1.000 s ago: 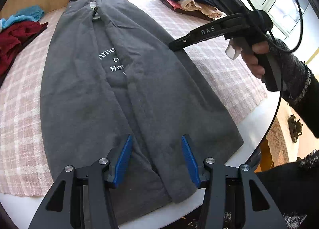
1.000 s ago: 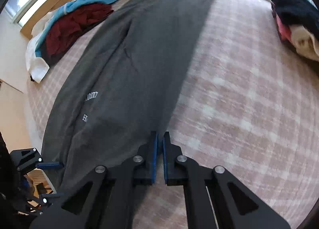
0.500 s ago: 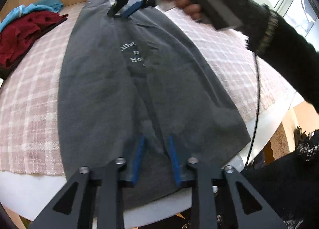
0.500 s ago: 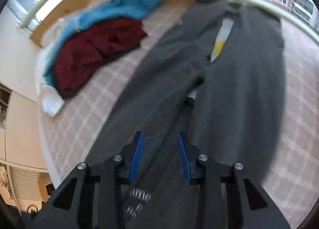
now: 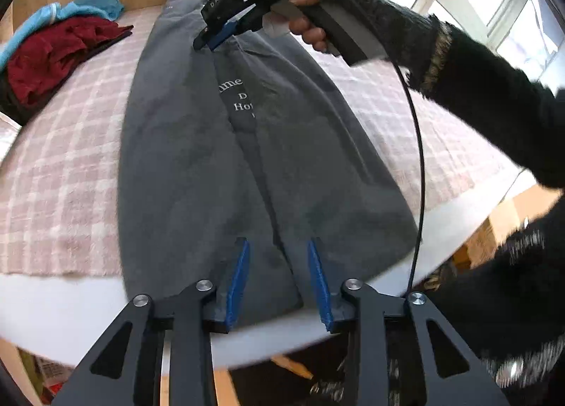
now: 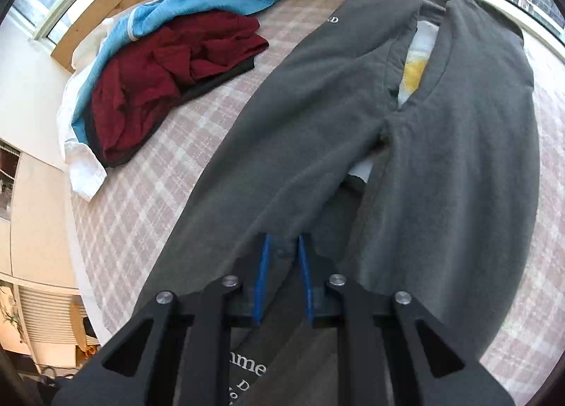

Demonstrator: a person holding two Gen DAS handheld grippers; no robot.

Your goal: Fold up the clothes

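Both grippers work a grey garment [image 5: 183,165] spread lengthwise on a pink plaid blanket [image 5: 60,172]. Left gripper [image 5: 279,278], its blue pads having just spread further, hangs parted above the near hem, nothing pinched between them. Right gripper [image 6: 282,278], held in a dark-sleeved hand [image 5: 310,24], has just been narrowing to a slim gap over the cloth near the white lettering [image 5: 240,95]; whether it grips is unclear. Blue and maroon clothes [image 6: 169,52] lie heaped beside.

Home bedroom: plaid-covered bed [image 5: 53,194], scattered clothes [image 6: 148,63].
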